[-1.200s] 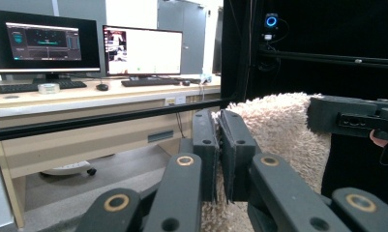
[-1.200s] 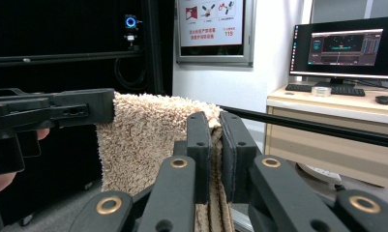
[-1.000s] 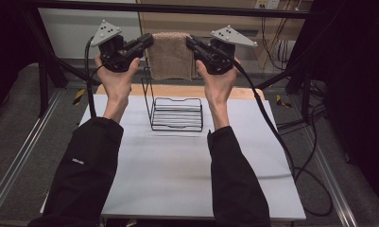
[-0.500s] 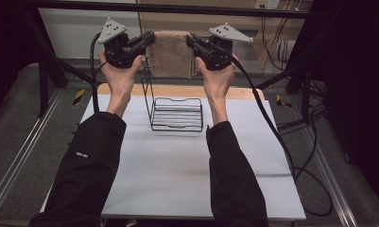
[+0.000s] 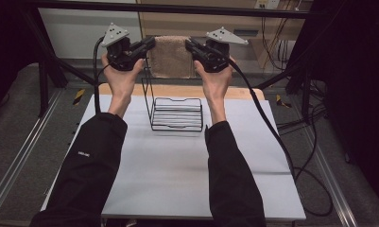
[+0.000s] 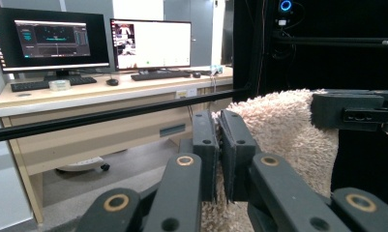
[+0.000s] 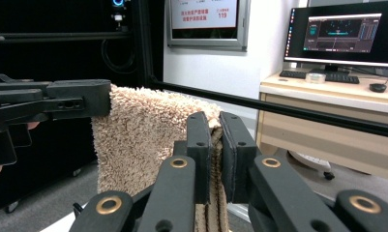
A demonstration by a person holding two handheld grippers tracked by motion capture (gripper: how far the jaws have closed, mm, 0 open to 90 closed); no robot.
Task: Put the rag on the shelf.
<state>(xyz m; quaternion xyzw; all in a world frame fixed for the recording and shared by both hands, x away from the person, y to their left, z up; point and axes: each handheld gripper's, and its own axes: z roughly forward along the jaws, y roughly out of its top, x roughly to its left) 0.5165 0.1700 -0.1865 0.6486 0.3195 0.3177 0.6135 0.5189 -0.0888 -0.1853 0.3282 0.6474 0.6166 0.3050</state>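
Note:
A beige shaggy towel (image 5: 169, 56) hangs spread between my two grippers, high above the far side of the table. My left gripper (image 5: 150, 43) is shut on its left top corner; in the left gripper view the jaws pinch the towel's edge (image 6: 274, 130) at my left gripper (image 6: 219, 145). My right gripper (image 5: 189, 45) is shut on the right top corner, and the right gripper view has the pile (image 7: 143, 130) clamped in my right gripper (image 7: 216, 145). A black wire rack (image 5: 176, 113) stands on the white table below the towel.
The white tabletop (image 5: 177, 165) lies under my forearms, with a wooden strip (image 5: 234, 92) along its far edge. Cables (image 5: 272, 127) trail off the right side. Black frame bars (image 6: 109, 116) cross behind; desks with monitors (image 6: 150, 43) stand beyond.
Both grippers, still holding the towel, have moved slightly away from me and a little lower. The towel stays stretched between them.

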